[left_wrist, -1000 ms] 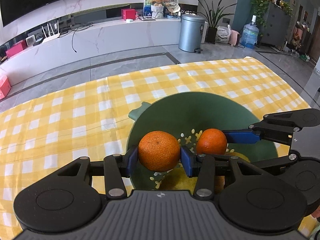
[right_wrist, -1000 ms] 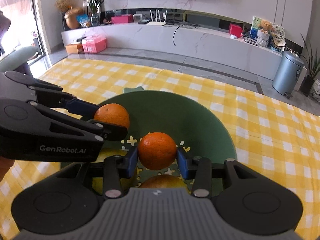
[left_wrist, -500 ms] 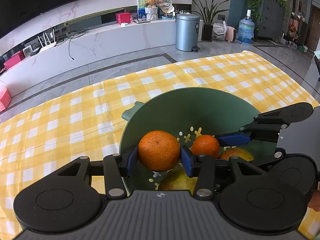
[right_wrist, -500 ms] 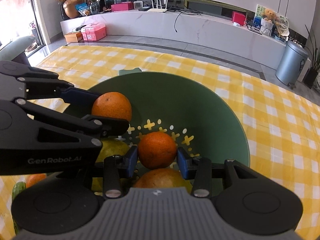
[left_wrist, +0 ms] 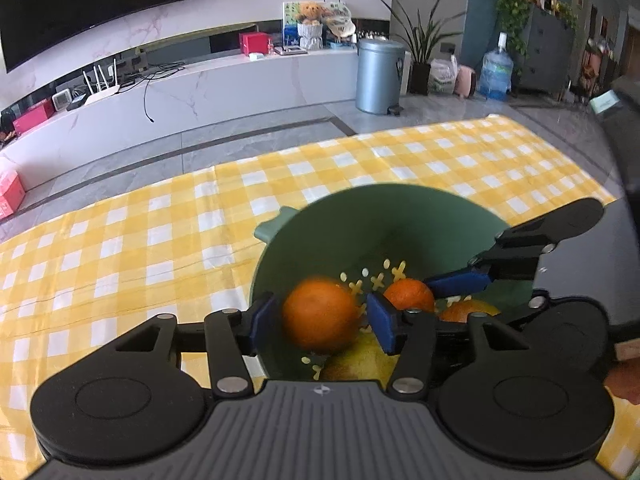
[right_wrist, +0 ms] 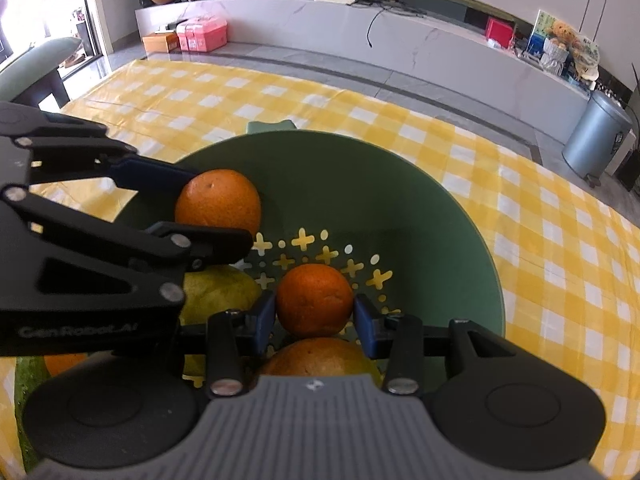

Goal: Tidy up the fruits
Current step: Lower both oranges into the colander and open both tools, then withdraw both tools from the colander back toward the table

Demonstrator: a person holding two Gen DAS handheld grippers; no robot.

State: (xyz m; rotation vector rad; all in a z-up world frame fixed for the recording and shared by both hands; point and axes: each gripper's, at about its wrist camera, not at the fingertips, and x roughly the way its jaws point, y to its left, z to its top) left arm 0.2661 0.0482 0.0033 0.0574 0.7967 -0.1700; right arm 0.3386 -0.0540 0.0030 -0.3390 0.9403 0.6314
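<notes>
- Oranges were the items under handling; both sat over the green bowl (right_wrist: 460, 216), which rested on the yellow checked cloth (left_wrist: 120, 248).
- The left gripper (left_wrist: 320, 316) was over the bowl's left side, its jaws opening. The larger orange (left_wrist: 320, 314) was between them, blurred, with gaps showing at both pads. Judgement: the release was under way and the fruit was falling free.
- The right gripper (right_wrist: 315, 312) was over the middle of the bowl, narrowly set and clamped on the smaller orange (right_wrist: 315, 300), both pads pressing its sides.
- Inside the bowl, below the grippers, lay a yellow-green fruit (right_wrist: 218, 296) and a further orange-yellow fruit (right_wrist: 320, 356). Their exact kind could not be told.
- Judgement on the step: the left jaws should finish opening fully before that hand lifts away, so that a pad does not drag the orange against the bowl's wall.
- Judgement: the right hand should lower its orange towards the bare perforated floor at the bowl's centre before letting go, as a drop onto the fruit beneath could bruise it or send it rolling.
- Risk noted: the two grippers stood very close over the bowl; they should withdraw one at a time, each to its own side.
</notes>
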